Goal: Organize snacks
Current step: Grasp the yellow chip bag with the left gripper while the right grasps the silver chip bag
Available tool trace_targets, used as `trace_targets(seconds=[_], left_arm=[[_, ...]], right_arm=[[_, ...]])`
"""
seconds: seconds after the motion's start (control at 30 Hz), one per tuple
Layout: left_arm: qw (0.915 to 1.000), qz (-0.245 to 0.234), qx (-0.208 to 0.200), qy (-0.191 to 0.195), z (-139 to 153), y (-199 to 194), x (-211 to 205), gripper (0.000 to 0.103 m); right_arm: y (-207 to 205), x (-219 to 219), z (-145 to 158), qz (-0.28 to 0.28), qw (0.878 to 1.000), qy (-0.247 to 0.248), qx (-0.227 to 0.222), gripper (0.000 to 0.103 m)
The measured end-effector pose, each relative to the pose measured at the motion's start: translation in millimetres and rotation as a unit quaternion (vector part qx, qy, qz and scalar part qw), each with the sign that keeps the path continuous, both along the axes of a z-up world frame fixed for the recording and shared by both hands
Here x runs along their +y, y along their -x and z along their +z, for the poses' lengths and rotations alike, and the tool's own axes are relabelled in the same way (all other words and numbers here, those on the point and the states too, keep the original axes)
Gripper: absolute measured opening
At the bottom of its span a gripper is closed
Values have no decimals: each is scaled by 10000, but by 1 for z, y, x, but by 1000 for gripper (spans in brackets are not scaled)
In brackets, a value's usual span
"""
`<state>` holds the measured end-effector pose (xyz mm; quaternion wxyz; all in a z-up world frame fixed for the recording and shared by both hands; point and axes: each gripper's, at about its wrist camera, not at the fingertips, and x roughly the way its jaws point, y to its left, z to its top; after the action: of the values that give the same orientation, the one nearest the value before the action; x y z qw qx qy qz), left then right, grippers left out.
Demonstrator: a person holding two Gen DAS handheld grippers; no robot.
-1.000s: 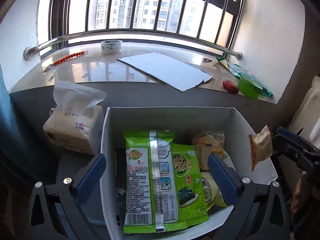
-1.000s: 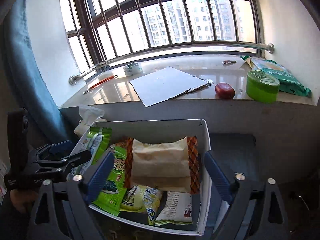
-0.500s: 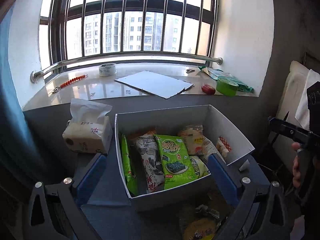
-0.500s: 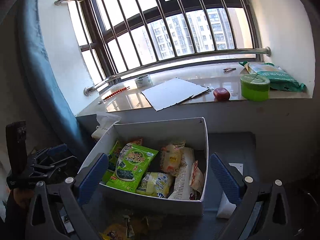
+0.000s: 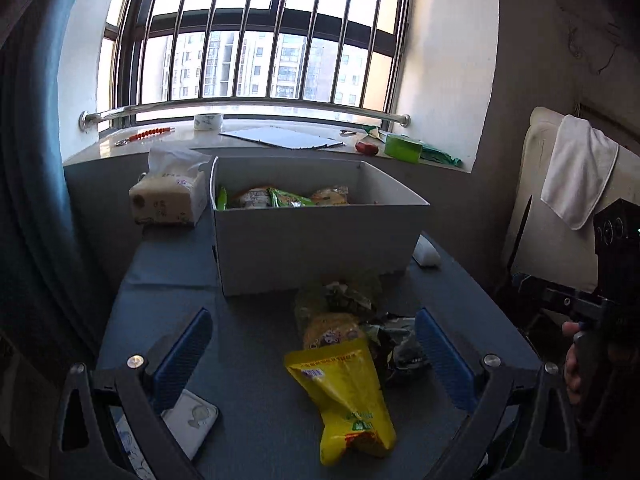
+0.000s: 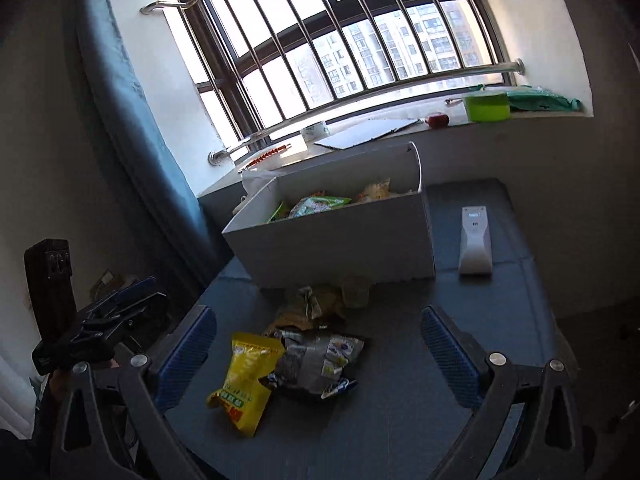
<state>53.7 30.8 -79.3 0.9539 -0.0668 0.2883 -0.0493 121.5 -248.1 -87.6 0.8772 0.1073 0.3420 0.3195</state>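
A white box (image 5: 316, 240) (image 6: 340, 240) stands on the blue table and holds several snack packets (image 5: 280, 197) (image 6: 320, 204). In front of it lies a loose pile: a yellow packet (image 5: 348, 392) (image 6: 246, 380), a dark silvery packet (image 6: 316, 360) (image 5: 400, 350) and crumpled green and tan ones (image 5: 340, 300) (image 6: 316, 300). My left gripper (image 5: 312, 356) is open above the pile, holding nothing. My right gripper (image 6: 316, 360) is open too, also empty, back from the box. Each gripper shows at the edge of the other's view.
A tissue pack (image 5: 170, 198) sits left of the box. A white remote (image 6: 475, 240) (image 5: 426, 254) lies to its right. A small white card (image 5: 192, 420) lies at the table's near left. The windowsill holds tape, cardboard, a green tub (image 6: 486, 105). A towel-draped chair (image 5: 576, 184) stands right.
Both grippers have let go of their packets into the box and pulled back and lower. The box is now seen from the side, and the loose pile has come into view.
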Motion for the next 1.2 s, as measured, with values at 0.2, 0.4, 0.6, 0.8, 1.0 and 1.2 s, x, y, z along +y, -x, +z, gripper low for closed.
trace_targets(seconds=[0.2, 0.4, 0.6, 0.8, 1.0, 1.2], left_arm=[[9997, -30, 113, 226, -25, 27, -14, 103], [9995, -71, 160, 254, -29, 29, -22, 103], [9995, -76, 214, 239, -35, 28, -26, 103], [9985, -95, 448, 290, -49, 20, -27, 103], [9974, -106, 662, 260, -59, 13, -30, 103], [9952, -155, 950, 163, -72, -1, -37, 103]], right_arm=[[11, 10, -44, 225, 9973, 200, 666, 103], [-1, 29, -55, 397, 9954, 171, 853, 103], [-32, 53, -60, 522, 9942, 282, 898, 103], [-58, 75, -75, 704, 9885, 582, 1207, 103], [-58, 67, -79, 771, 9893, 432, 1158, 61], [-36, 31, -61, 346, 9955, -24, 886, 55]])
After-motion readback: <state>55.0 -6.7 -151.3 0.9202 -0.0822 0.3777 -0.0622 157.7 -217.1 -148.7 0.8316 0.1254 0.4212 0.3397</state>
